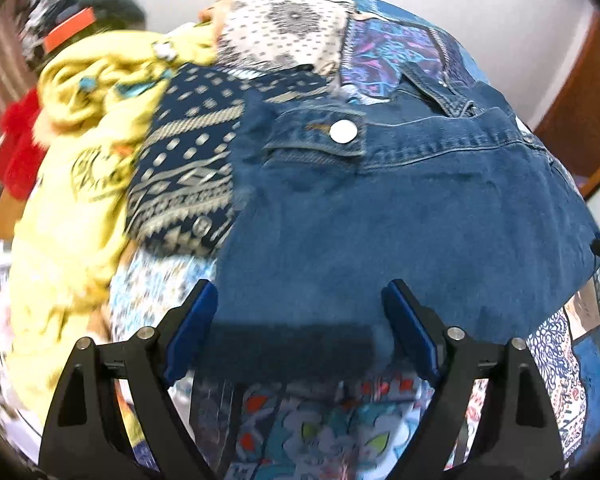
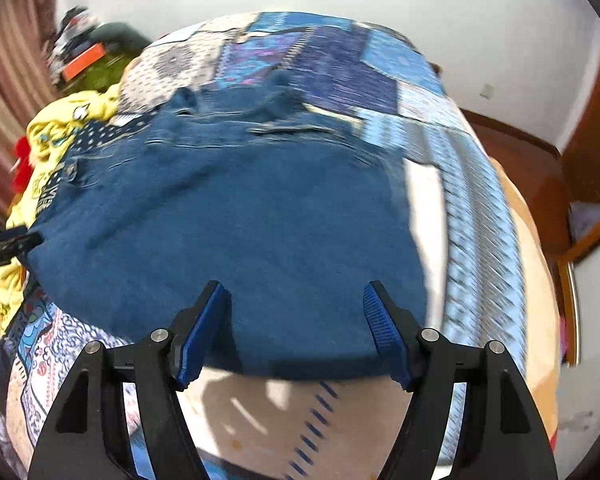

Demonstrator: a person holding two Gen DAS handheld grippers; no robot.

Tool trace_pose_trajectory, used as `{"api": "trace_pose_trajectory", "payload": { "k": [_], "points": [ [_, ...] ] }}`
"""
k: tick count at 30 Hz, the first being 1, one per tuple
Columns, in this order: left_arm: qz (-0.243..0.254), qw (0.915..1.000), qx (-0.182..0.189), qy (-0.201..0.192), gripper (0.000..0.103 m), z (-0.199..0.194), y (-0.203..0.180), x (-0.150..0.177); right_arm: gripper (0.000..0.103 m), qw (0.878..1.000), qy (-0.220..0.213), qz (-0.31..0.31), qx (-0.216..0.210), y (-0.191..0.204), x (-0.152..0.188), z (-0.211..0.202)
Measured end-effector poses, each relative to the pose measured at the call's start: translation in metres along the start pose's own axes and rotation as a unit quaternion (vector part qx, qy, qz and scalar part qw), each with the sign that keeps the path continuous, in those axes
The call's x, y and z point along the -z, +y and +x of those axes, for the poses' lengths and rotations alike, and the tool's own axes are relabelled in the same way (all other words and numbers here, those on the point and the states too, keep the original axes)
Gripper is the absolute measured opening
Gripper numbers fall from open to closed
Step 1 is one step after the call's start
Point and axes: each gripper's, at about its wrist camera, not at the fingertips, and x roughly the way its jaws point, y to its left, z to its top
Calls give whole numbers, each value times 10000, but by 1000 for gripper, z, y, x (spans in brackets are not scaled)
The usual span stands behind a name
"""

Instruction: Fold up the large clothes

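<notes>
A blue denim garment lies spread on a bed with a patchwork cover, a silver snap button on its pocket flap. My left gripper hangs open just above the denim's near hem, nothing between its blue pads. In the right wrist view the same denim fills the middle. My right gripper is open over the near right part of the hem, its pads apart from the cloth. The left gripper's tip shows at the left edge there.
A yellow garment and a navy patterned cloth lie heaped left of the denim. Red fabric and clutter with an orange box sit beyond. Wooden furniture and floor lie right of the bed.
</notes>
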Motion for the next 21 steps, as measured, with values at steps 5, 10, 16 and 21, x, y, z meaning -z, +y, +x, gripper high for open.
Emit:
{"api": "trace_pose_trajectory", "payload": {
  "k": [5,10,16,21],
  "points": [
    [-478,9988,87,33,92,-15,22,17,73,9987,161,320,367,-26,18,-16],
    [-841,9963,171,2,92,-34,35,29,73,9974,129,572,411,-35,28,-33],
    [-1808,9777,1069,-35,92,-46,50,39,73,9990,-289,159,289,-4,15,-54],
    [-2496,9522,1760,-53,92,-40,56,46,80,9984,-525,-207,-9,34,-1,-56]
  ]
}}
